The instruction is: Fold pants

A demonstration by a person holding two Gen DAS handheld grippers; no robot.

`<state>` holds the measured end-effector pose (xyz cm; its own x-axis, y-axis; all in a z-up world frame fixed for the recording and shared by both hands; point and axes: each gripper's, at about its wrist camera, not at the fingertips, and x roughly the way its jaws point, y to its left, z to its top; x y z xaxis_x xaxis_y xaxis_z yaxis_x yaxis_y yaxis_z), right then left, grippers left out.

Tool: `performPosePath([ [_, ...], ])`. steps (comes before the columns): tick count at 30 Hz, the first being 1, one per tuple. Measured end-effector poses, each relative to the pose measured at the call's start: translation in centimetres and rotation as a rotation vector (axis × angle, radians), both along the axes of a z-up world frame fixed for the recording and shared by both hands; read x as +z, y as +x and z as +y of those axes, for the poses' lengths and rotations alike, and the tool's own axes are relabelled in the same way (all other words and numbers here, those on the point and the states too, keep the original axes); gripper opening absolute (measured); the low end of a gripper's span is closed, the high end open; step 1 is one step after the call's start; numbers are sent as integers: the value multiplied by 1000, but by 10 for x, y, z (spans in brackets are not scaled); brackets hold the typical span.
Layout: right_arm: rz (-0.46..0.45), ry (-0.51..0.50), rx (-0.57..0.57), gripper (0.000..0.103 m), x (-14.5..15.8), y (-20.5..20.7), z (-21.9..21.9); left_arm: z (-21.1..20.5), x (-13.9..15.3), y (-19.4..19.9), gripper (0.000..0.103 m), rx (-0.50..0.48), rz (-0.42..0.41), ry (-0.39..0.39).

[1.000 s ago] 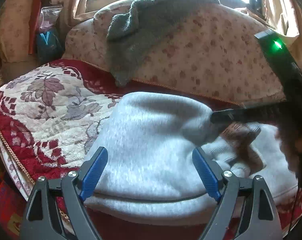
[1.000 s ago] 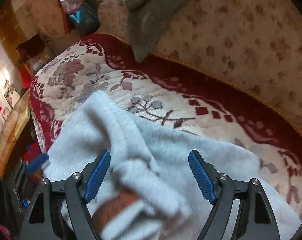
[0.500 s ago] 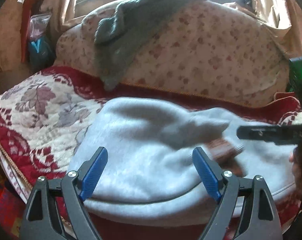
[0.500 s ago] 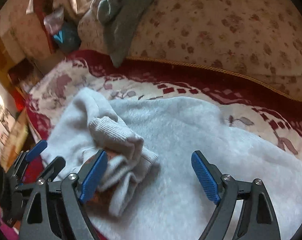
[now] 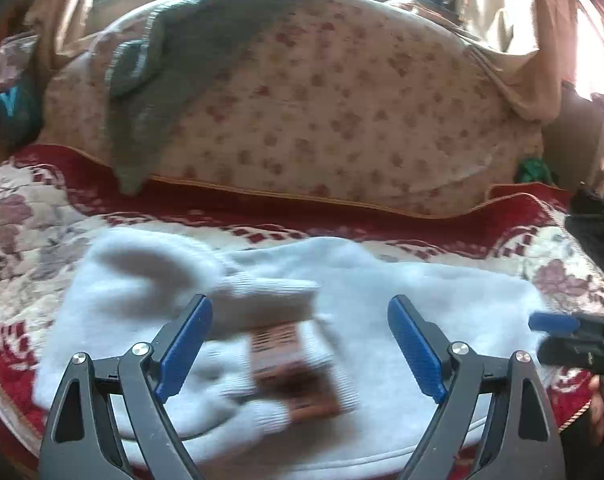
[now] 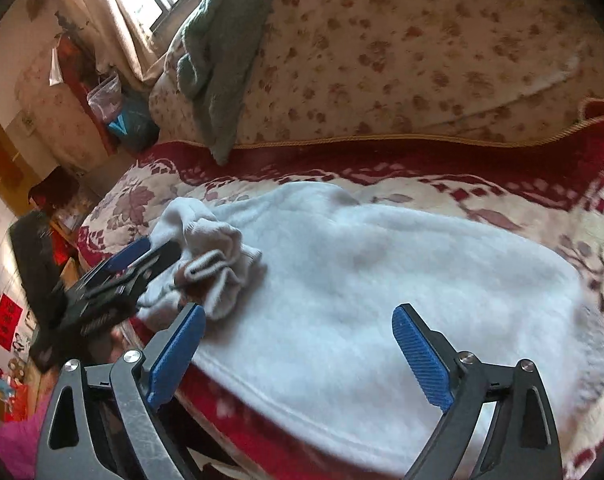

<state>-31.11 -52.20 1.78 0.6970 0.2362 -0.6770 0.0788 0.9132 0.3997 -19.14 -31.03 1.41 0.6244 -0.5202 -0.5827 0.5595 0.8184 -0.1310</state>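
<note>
The right gripper (image 5: pixel 558 330) has let go — pants (image 6: pixel 382 280) cuff now lies dropped, bunched.

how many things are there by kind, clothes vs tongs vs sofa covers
clothes: 2 - white pants, green sweater
tongs: 2 - left tongs, right tongs
sofa covers: 2 - red floral seat blanket, beige floral back cover
total: 6

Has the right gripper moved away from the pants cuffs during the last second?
Yes. In the left wrist view, the right gripper has withdrawn rightward across the pants, from the cuffs to the right edge.
</note>
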Motion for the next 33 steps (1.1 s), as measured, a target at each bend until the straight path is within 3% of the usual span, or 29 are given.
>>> performPosePath([
  [7,41,48,-69,101,-14,-69,-35,-48,-1,-7,89,-143,23,16],
  [12,97,123,-134,102,-44,-98,-54,-82,-6,-6,89,-223,65,23],
  [19,73,341,-223,102,-83,-100,-81,-136,-8,1,91,-401,124,64],
  [26,25,366,-213,102,-97,-93,-82,-187,-14,9,92,-580,174,102],
  [33,-24,377,-193,103,-103,-97,-78,-225,-28,17,92,-638,201,160],
])
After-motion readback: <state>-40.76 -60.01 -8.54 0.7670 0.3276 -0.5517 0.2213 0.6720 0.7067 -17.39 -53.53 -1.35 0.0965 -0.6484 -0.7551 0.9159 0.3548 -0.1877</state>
